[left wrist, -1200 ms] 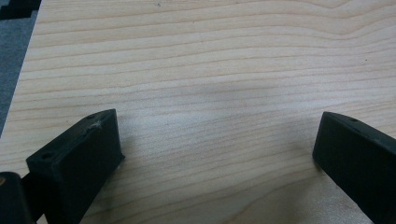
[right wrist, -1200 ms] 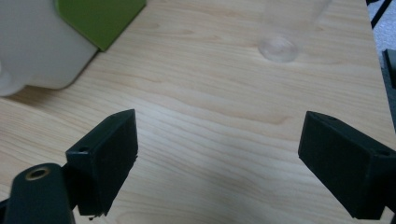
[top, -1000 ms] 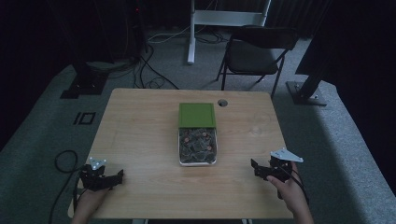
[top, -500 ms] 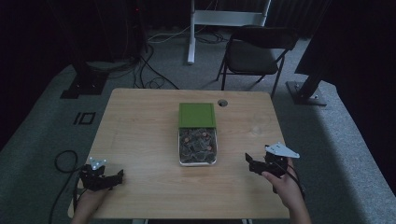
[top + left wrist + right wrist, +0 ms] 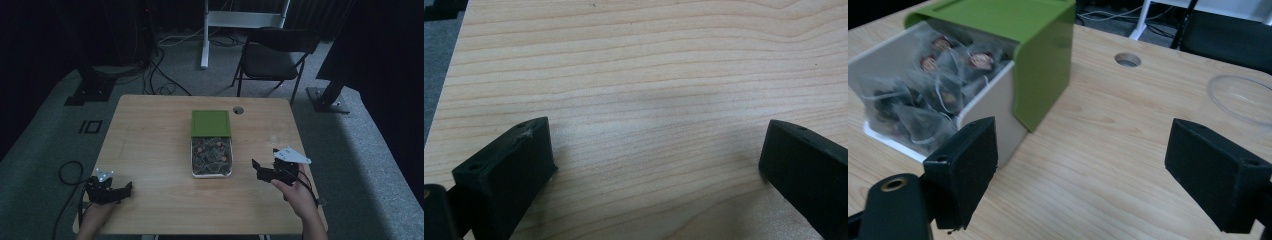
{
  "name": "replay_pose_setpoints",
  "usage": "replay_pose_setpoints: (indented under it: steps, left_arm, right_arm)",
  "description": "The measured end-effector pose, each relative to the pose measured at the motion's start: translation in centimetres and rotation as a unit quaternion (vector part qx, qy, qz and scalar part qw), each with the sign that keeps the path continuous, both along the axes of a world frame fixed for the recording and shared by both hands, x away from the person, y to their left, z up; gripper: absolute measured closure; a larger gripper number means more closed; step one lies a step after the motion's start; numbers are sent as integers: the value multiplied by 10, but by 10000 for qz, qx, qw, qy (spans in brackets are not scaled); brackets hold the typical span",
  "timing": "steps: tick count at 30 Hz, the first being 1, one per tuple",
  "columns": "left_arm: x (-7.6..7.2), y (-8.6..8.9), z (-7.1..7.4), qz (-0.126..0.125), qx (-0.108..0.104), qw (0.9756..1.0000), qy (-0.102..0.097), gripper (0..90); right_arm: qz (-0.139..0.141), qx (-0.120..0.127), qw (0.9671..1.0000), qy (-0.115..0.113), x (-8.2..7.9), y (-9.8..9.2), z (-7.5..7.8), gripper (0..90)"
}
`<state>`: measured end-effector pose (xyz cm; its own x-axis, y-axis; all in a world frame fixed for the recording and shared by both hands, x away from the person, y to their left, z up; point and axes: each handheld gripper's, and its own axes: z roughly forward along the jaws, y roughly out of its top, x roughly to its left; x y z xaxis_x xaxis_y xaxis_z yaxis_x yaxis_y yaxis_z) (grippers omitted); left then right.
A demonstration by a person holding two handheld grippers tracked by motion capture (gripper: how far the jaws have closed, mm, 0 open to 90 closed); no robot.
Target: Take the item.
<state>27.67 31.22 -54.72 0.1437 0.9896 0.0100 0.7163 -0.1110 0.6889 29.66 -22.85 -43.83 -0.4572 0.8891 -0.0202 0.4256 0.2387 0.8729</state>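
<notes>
Right gripper (image 5: 263, 168) near box (image 5: 211, 143), jaws apart

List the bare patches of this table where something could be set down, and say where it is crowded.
Free: the wide stretch of table left of the box, above the left gripper; the near strip between both grippers. Tighter: right of the box, where the right gripper sits near a clear bowl.

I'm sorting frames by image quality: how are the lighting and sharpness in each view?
High view: dim, surroundings nearly black, table lit, box contents too small to read. Left gripper view: bright, wood grain sharp, soft shadow between the jaws, near jaws slightly soft. Right gripper view: well lit, green lid and sachets clear, clear dish faint.
</notes>
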Motion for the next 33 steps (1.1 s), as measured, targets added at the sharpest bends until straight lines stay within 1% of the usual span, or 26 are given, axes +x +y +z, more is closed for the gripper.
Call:
replay_pose_setpoints:
  steps: [1, 13, 27, 29, 33]
  left_arm:
    - [0, 0, 0, 1, -1, 10000, 0, 17]
    - [0, 0, 0, -1, 0, 10000, 1, 16]
    - [0, 0, 0, 0, 0, 10000, 1, 16]
    - [0, 0, 0, 0, -2, 10000, 0, 16]
    - [0, 0, 0, 1, -2, 10000, 0, 17]
  right_arm:
    - [45, 45, 10000, -12, 1, 4, 2, 136]
    - [356, 104, 9993, -87, 6, 28, 12, 142]
    - [731, 68, 9973, -51, 9, 56, 11, 143]
    - [748, 61, 9972, -54, 9, 58, 11, 143]
    - [885, 51, 9960, -69, 10, 68, 11, 143]
